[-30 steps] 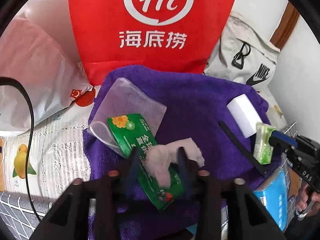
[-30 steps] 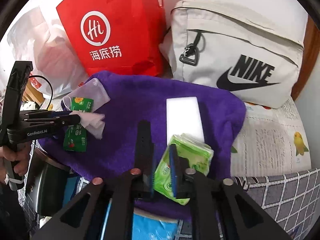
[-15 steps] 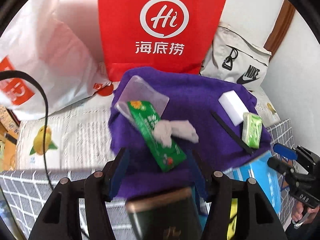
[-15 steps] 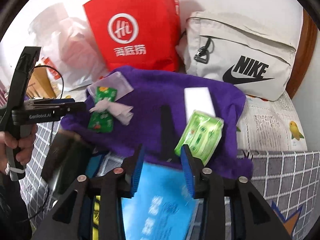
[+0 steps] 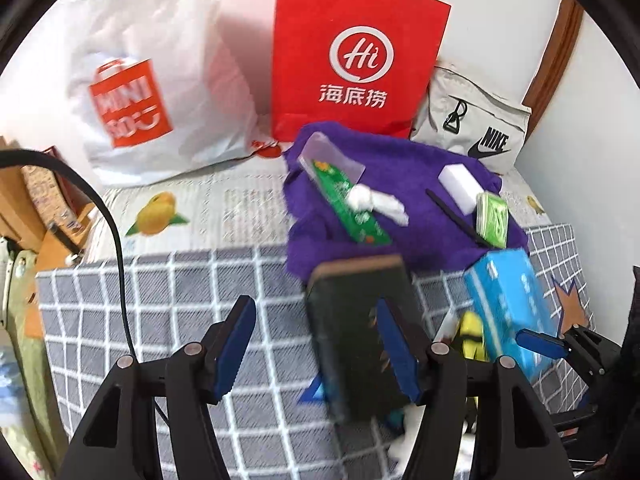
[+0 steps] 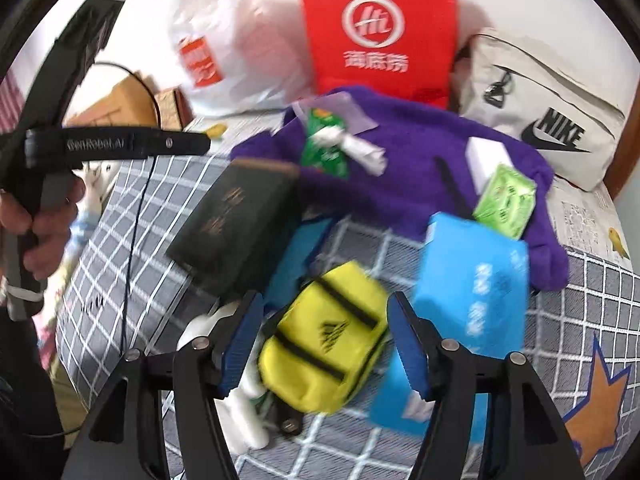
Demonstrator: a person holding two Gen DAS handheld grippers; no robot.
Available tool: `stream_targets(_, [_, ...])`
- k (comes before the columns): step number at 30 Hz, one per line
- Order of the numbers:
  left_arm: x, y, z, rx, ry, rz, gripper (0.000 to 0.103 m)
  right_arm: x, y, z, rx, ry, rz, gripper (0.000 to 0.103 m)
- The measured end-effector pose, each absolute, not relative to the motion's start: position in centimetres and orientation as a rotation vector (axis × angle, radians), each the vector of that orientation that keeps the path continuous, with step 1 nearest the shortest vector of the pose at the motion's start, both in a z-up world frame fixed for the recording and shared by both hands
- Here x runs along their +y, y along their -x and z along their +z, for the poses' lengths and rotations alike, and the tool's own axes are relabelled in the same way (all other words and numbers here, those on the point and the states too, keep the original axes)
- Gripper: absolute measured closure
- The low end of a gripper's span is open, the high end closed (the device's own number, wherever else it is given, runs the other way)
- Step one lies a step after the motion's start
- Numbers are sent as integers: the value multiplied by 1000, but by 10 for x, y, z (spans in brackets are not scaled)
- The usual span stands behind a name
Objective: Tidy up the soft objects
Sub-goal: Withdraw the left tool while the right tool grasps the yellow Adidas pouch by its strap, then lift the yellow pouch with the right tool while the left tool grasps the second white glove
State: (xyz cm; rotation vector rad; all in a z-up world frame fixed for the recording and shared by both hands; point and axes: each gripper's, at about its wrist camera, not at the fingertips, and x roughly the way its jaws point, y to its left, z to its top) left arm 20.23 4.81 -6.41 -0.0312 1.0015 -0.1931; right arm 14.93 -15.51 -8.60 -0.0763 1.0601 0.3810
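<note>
- Across the lower half of both wrist views, a grey checked bedcover is lying under everything else.
- At top centre of the left wrist view, a red paper bag is standing upright; a white plastic bag is sitting to its left and a grey Nike bag to its right.
- In the centre of that view, a purple towel is lying spread just below the red bag.
- On the towel, a green tissue pack with a crumpled white tissue on it is lying at left; a white block and a light green wipes pack are touching each other at right.
- At centre left of the right wrist view, a dark box is lying at the towel's lower edge.
- At right of centre, a blue tissue pack is overlapping the towel's lower edge.
- At lower centre, a yellow pouch is lying tilted between the dark box and the blue pack.
- The right gripper is hovering with its fingers spread wide on either side of the yellow pouch, gripping nothing.
- The left gripper is hovering at lower centre of its own view, fingers spread wide and holding nothing, with its right finger in front of the dark box.
</note>
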Motion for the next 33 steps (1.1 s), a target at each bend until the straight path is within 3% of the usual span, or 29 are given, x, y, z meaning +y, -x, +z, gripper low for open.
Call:
stream_targets(13, [83,-124,-77,990,53,-168,38,-109,-126,-123,1043,264,318,40])
stream_targets(17, [85,-117,-80,986,78,-171,38,-106,-127,-129,1046,307,287,61])
stream_targets(23, [79,-108,-79,959,92,-164,38,-110,-126,-128,1040,303,275,78])
stream_targets(33, [61,-95,-85,937,99,-223,38,-128,-110,-98,989,168,308,84])
